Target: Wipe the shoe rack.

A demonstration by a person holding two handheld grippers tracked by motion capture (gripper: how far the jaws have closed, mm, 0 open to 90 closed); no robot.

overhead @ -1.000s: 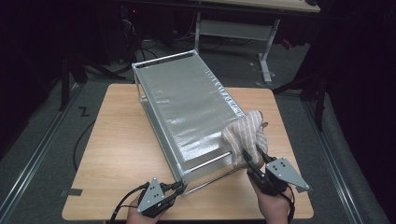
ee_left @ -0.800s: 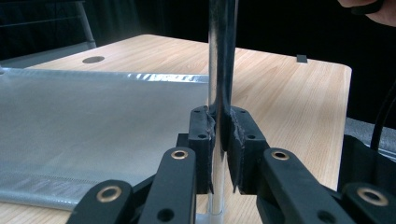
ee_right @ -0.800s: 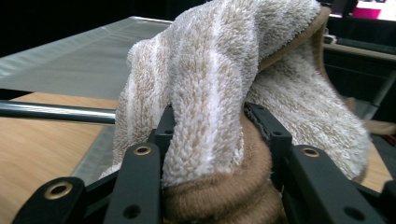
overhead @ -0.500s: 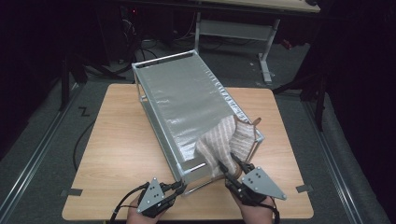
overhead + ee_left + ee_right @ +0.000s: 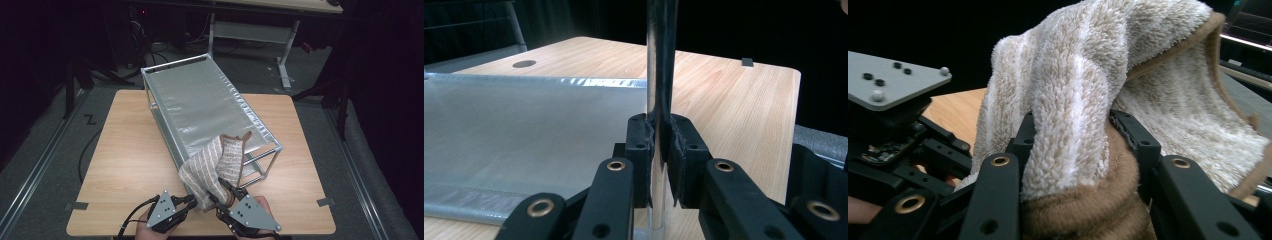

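You are clamping your left gripper (image 5: 186, 202) on an upright metal post (image 5: 658, 60) of the rack (image 5: 210, 102): in the left gripper view its jaws are pressing together on the shiny tube from both sides, with the rack's silvery sheet (image 5: 524, 125) stretching away to one side and the wooden table (image 5: 125, 150) behind it. In the high view that gripper is sitting at the near corner of the rack, close to the table's front edge.

You are holding the striped towel (image 5: 212, 167) in your right gripper (image 5: 220, 192). In the right gripper view the jaws are standing part-way apart with a thick fold of beige-and-white terry and its brown hem (image 5: 1083, 210) bunched between them, the pads pressing into the cloth on both sides. The rest of the towel is rising above the jaws and draping over the near end of the rack, one brown-edged corner lying on the silvery sheet. The towel is hanging just beside your left gripper, between your two hands, and your right hand (image 5: 255, 220) is sitting at the table's front edge.
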